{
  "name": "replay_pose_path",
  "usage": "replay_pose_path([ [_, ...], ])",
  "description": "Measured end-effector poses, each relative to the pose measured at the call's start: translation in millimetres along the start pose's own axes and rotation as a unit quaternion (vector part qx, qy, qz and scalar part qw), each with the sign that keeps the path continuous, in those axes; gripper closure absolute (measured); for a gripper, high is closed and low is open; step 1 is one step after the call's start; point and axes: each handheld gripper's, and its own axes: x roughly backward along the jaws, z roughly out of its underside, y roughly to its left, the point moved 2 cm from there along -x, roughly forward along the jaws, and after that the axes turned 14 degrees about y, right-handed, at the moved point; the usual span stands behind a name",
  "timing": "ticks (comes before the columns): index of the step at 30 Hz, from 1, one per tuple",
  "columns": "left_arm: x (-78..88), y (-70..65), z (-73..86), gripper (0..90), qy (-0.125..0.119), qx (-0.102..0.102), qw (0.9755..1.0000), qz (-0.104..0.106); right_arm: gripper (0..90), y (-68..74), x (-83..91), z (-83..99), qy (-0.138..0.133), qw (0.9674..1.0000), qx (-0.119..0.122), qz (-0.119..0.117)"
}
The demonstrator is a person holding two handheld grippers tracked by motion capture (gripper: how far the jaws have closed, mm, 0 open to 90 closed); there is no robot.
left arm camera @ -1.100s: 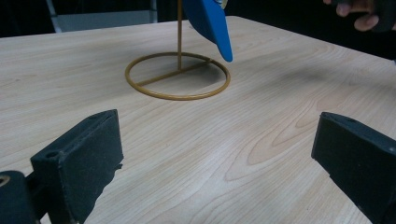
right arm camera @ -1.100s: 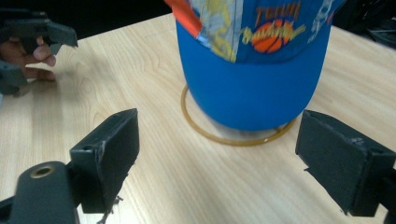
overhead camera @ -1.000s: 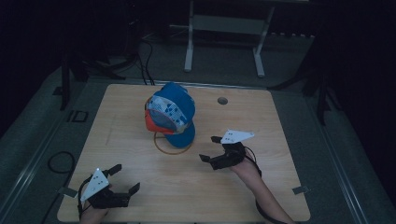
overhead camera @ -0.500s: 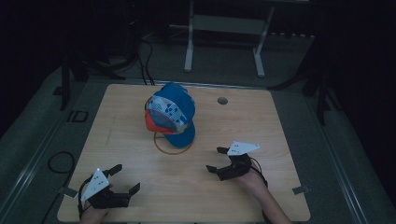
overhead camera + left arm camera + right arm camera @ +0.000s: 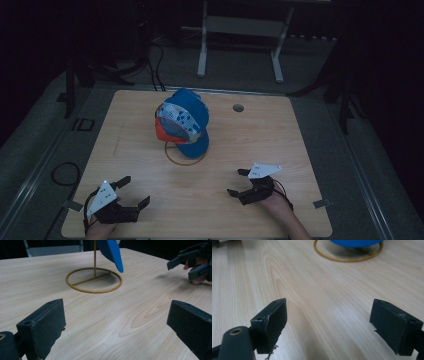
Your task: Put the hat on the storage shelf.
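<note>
- Toward the far-middle of the bench [image 5: 300, 130]: a blue cap [image 5: 186, 120] with a patterned white/orange front panel hangs on a thin gold wire stand [image 5: 185, 155], brim pointing down toward the near edge.
- Stand base is a gold ring lying flat on the wood; an upright rod rises from it into the cap. Left gripper view shows ring [image 5: 94, 280], rod and the blue brim [image 5: 111, 253] hanging over the ring, not touching the bench.
- Small round hole [image 5: 238, 107] in the bench top, near the far edge, right of the cap.
- Left gripper [image 5: 131, 192] sits at the near-left corner, held by a hand [image 5: 100, 227] at the near edge. Jaws wide apart, nothing between them; bare wood in the gap in its own view.
- Right gripper [image 5: 236, 182] sits near the near edge, right of centre, hand [image 5: 277, 202] behind it. Jaws also wide apart, holding nothing; its own view shows bare wood between them, with the ring [image 5: 348, 255] and the cap's blue underside [image 5: 357, 243] farther ahead.
- Both grippers well apart from the cap and stand, and from each other.
- Right gripper also visible at the right edge of the left gripper view [image 5: 191, 261], fingers behind it.
</note>
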Motion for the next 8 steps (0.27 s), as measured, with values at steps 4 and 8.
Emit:
replay_pose_path([
  [4,0.3,0.3,0.1,2.2,-0.001,0.002,1.0000,0.001,14.1,-0.5,2.1,5.2,0.003,1.0000,0.004,0.006],
  [8,0.3,0.2,0.1,2.2,-0.001,0.000,1.0000,0.001,14.1,-2.7,4.1,10.1,0.003,0.9999,-0.002,0.011],
])
